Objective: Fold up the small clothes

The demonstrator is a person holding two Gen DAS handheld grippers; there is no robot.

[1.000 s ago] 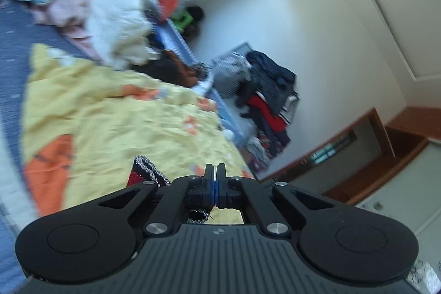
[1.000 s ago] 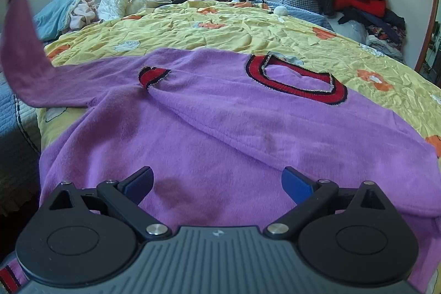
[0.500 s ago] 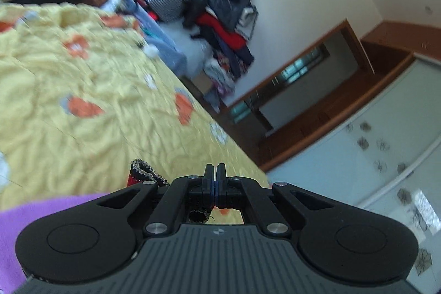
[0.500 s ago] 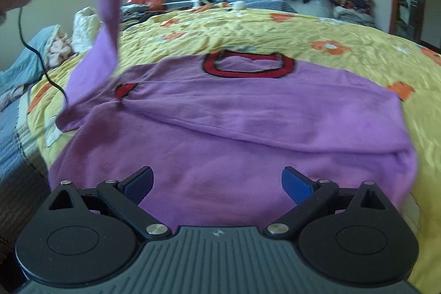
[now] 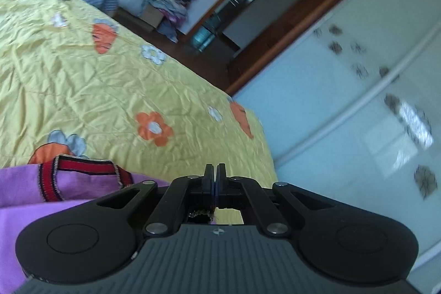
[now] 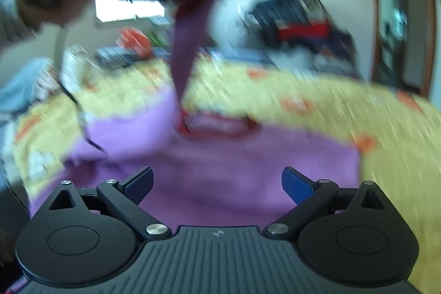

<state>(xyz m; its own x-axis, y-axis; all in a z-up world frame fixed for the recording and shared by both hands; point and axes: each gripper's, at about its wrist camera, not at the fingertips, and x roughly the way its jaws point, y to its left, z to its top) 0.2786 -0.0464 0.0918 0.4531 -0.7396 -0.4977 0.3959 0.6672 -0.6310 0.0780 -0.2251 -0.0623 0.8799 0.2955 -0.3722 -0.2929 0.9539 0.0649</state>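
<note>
A purple sweater [image 6: 220, 172] lies spread on the yellow flowered quilt [image 5: 115, 90] of the bed, its red-trimmed neckline [image 5: 82, 166] at about twelve o'clock from where the right gripper [image 6: 217, 182] hangs low over the hem. That gripper's blue-padded fingers [image 6: 296, 185] stand wide apart with nothing between them. The left gripper [image 5: 214, 178] is up in the air, fingers pressed together on the end of one sleeve [image 6: 190, 46], which hangs from it in a long purple strip down to the shoulder at roughly eleven o'clock of the neckline (the right view is badly smeared, so I can't tell how much cuff is pinched). From the left camera a dark frayed scrap of knit shows just behind the closed fingers. By my reckoning the step in hand is laying that sleeve across the chest. To do it well, I'd carry the cuff over toward three o'clock, keep the sleeve taut enough not to twist, lower it flat across the body below the neckline, and only then let go. The free gripper could pin the shoulder so the body doesn't drag along the quilt.
</note>
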